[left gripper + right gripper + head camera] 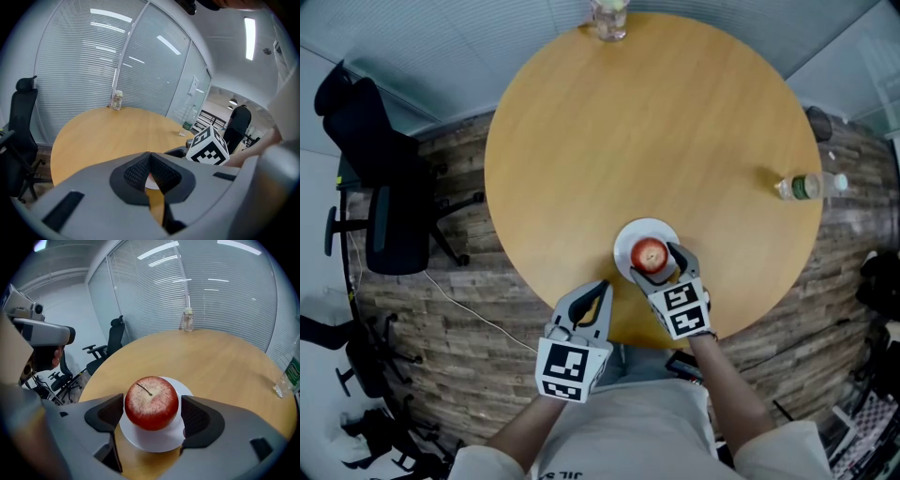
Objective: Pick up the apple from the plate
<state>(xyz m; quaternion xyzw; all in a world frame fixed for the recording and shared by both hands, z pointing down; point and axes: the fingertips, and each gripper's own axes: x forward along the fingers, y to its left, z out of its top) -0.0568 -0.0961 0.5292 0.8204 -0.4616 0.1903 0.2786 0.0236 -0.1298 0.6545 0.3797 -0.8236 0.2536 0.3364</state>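
The left claw (150, 159) is hanging closed and empty near the tabletop (656, 122) edge. The right claw (152, 409) is standing open, straddling the apple (650, 254) sitting on the plate (154, 442). Firm, smooth and round, the apple is probably wanting a squeeze across its widest middle.

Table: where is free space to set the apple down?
The table is bare across its middle, between the jar at the far edge and the bottle at the right. Crowded at the near edge: plate, apple, left gripper, right gripper.
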